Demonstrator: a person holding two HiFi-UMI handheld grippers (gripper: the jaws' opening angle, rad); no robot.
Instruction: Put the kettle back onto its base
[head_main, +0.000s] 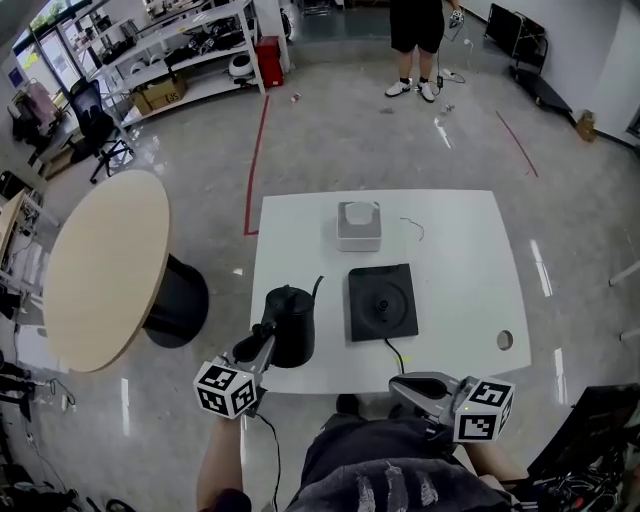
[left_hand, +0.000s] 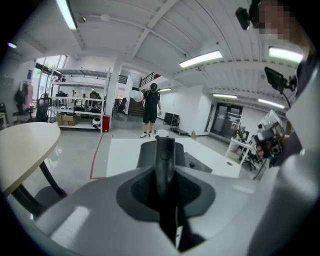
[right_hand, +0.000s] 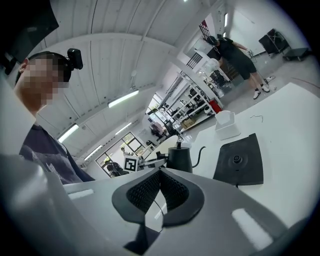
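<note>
The black gooseneck kettle (head_main: 292, 322) is at the front left of the white table (head_main: 460, 250), left of its flat black square base (head_main: 381, 301). My left gripper (head_main: 266, 340) is shut on the kettle's handle (left_hand: 165, 152), which stands upright between the jaws in the left gripper view. I cannot tell whether the kettle rests on the table or hangs just above it. My right gripper (head_main: 397, 382) hovers at the table's front edge, shut with nothing in it (right_hand: 160, 176). From there I see the kettle (right_hand: 180, 158) and the base (right_hand: 240, 161) side by side.
A white box (head_main: 358, 225) stands behind the base, with a thin wire beside it. A round beige table (head_main: 105, 265) is to the left. A person (head_main: 415, 40) stands on the floor beyond the table. Shelving lines the far left wall.
</note>
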